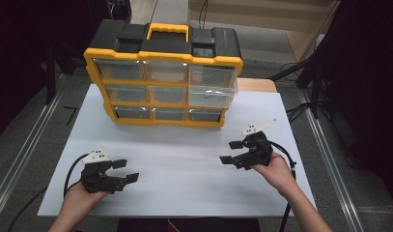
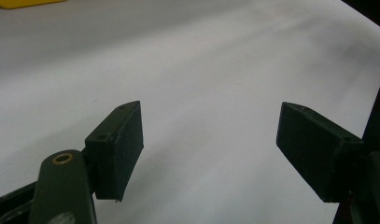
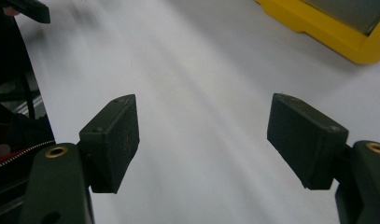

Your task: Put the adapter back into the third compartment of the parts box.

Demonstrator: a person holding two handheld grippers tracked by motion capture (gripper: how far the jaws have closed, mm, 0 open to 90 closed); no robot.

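Near the bench's front corners: left hand-held gripper and right hand-held gripper both spread apart, nothing between; drawer organizer at rear edge.

Yellow-and-black drawer organizer at 12 o'clock on the white table. Left gripper at 8 o'clock, right gripper at 4 o'clock, both with jaws apart and empty.

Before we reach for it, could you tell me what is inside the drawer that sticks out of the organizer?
The pulled-out clear drawer in the yellow organizer looks empty through its front, though glare hides its floor. The other drawers are too dim to judge.
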